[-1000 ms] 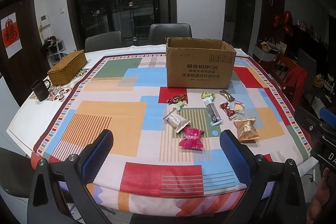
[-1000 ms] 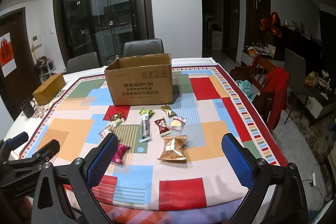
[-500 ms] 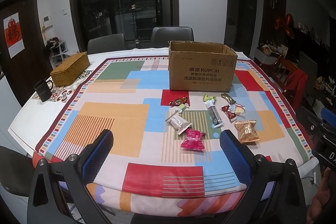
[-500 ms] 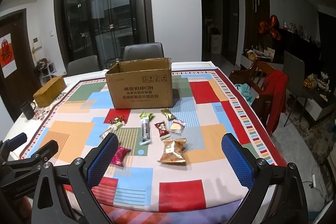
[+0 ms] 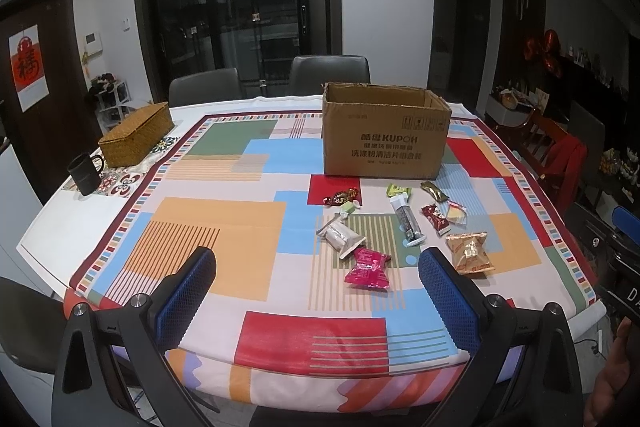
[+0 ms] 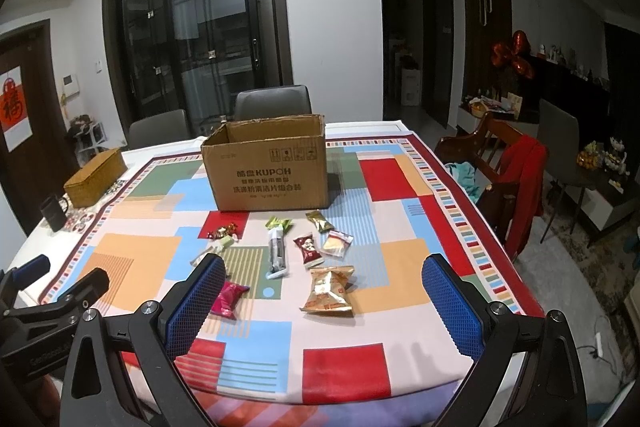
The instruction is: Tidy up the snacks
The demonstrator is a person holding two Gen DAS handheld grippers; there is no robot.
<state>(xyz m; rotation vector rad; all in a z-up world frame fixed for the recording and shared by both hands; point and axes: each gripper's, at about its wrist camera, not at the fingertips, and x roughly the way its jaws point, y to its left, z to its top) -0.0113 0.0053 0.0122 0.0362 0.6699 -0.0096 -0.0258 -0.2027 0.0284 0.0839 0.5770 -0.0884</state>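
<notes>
An open cardboard box (image 5: 386, 133) (image 6: 268, 171) stands at the far middle of the table. In front of it lie several loose snacks: a pink packet (image 5: 368, 269) (image 6: 229, 299), a gold packet (image 5: 470, 253) (image 6: 330, 291), a silver packet (image 5: 340, 237), a long dark bar (image 5: 408, 221) (image 6: 277, 255), a red packet (image 5: 436, 219) (image 6: 308, 250) and wrapped candies (image 5: 340, 197) (image 6: 222, 230). My left gripper (image 5: 316, 293) hovers open near the table's front edge, short of the pink packet. My right gripper (image 6: 320, 301) is open too, above the gold packet, holding nothing.
A woven basket (image 5: 136, 133) and a black mug (image 5: 85, 173) sit at the table's far left. Grey chairs (image 5: 328, 73) stand behind the table. A wooden chair with a red garment (image 6: 520, 179) stands to the right. A patterned cloth (image 5: 220, 227) covers the table.
Both grippers have shifted slightly relative to the table, so the box and snacks sit a little differently in each view. Both stay open; no snack has moved.
</notes>
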